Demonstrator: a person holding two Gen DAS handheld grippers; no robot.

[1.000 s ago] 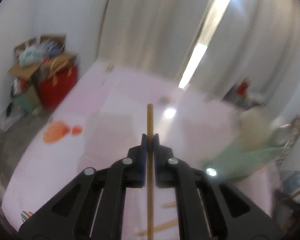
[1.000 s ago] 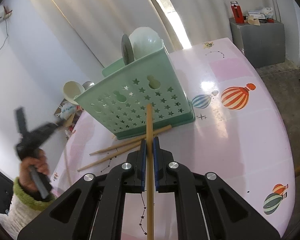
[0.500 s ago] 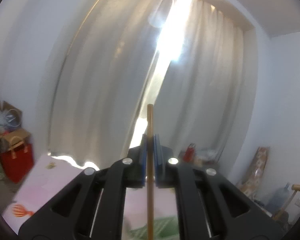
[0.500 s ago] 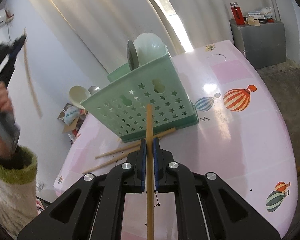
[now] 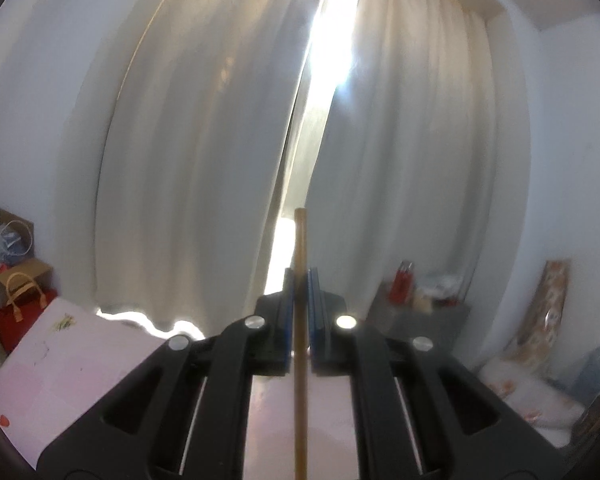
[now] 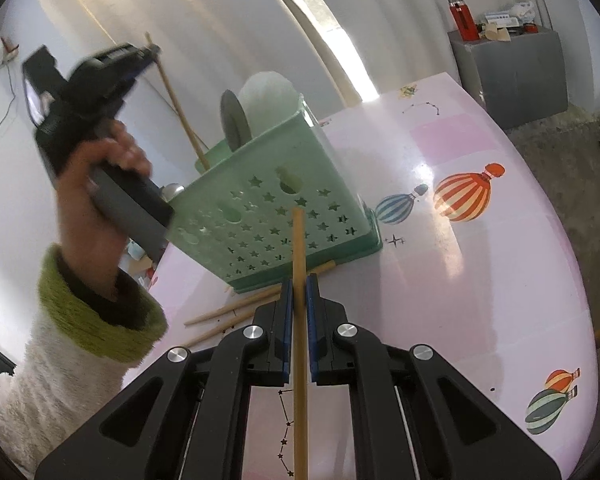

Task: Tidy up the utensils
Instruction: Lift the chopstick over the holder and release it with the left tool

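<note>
The desk [image 6: 480, 280] was pink, with coloured balloon pictures printed on it, and white curtains [image 5: 220, 160] hung behind its far end. On the desk stood a green basket [image 6: 284, 208] with star-shaped holes in its wall. A pale round scoop [image 6: 268, 92] and a grey flat disc [image 6: 234, 118] stood upright inside it and rose above the rim.

The left claw [image 6: 150, 50], seen from the right wrist camera, was held up above and to the left of the basket by a hand [image 6: 100, 200] in a white sleeve with a green cuff. It was closed on a chopstick [image 6: 180, 108], which slanted down so that its lower end was at the rim of the basket's back compartment; whether this end was already inside, one cannot tell. In the left wrist view the same stick ran straight between the blue pads.

The right claw [image 6: 299, 304] was over the desk just in front of the basket and was closed on a second chopstick [image 6: 299, 360], whose tip pointed toward the basket wall. Two more loose chopsticks [image 6: 240, 308] lay flat on the desk at the basket's base, close together.
</note>
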